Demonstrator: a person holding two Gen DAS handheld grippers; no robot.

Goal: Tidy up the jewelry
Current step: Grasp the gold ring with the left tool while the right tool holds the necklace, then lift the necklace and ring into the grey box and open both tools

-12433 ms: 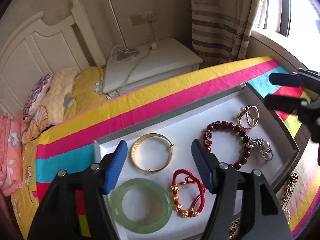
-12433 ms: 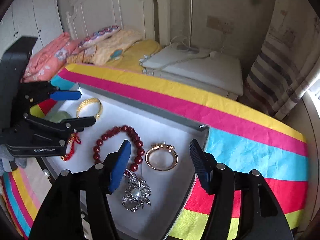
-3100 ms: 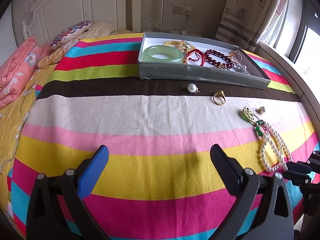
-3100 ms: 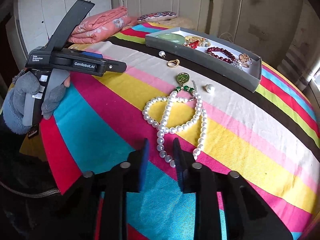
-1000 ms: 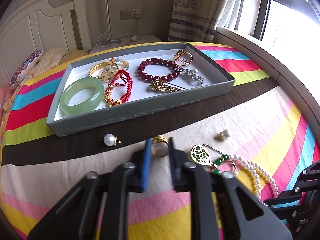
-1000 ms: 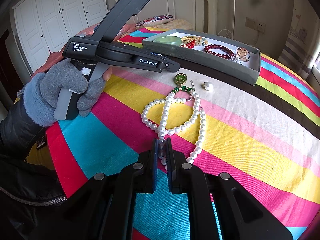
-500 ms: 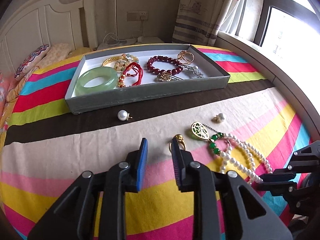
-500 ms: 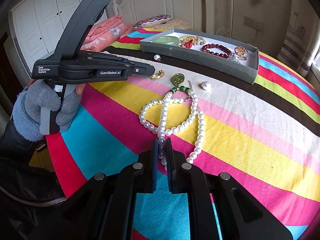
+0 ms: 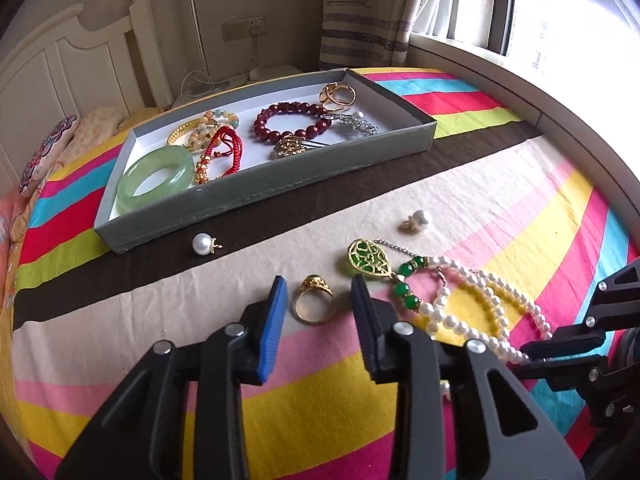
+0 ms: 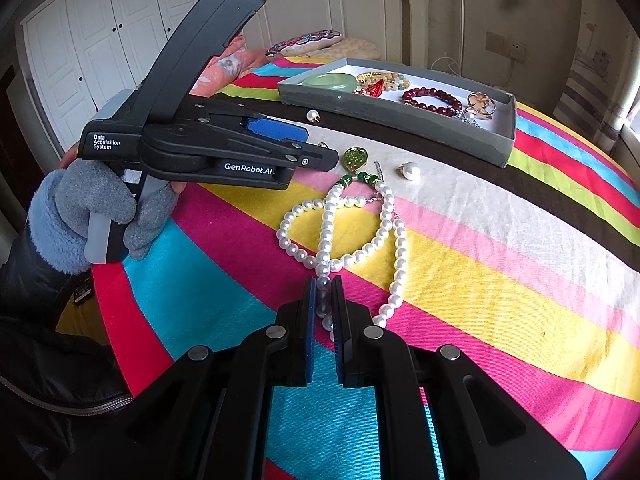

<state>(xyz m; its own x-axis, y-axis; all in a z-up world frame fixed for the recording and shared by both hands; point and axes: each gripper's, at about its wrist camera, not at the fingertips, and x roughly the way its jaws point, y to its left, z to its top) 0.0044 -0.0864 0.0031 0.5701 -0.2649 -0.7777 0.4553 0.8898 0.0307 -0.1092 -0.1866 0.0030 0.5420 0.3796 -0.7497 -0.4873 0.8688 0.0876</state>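
Note:
A gold ring (image 9: 314,300) lies on the striped bedspread between the blue pads of my left gripper (image 9: 319,284), which stands open around it without pressing it. The right wrist view shows that left gripper (image 10: 320,146) in a grey-gloved hand (image 10: 96,208), pointing at the ring. My right gripper (image 10: 324,280) is shut on a strand of the white pearl necklace (image 10: 384,208), whose green pendant (image 10: 355,158) lies farther up the bed. The necklace (image 9: 480,304) runs right to the right gripper (image 9: 528,354) at the frame edge.
A grey tray (image 9: 280,184) across the bed holds a green bangle (image 9: 156,176), a dark red bead bracelet (image 9: 292,122), a red cord bracelet, gold pieces and a brooch. A loose pearl drop (image 9: 202,244) and a pearl earring (image 9: 418,218) lie on the cloth. Headboard and window sill lie beyond.
The left jaws, shut at the gold ring a second ago, have parted, and the ring now lies loose between them. The right gripper has kept still on the pearls.

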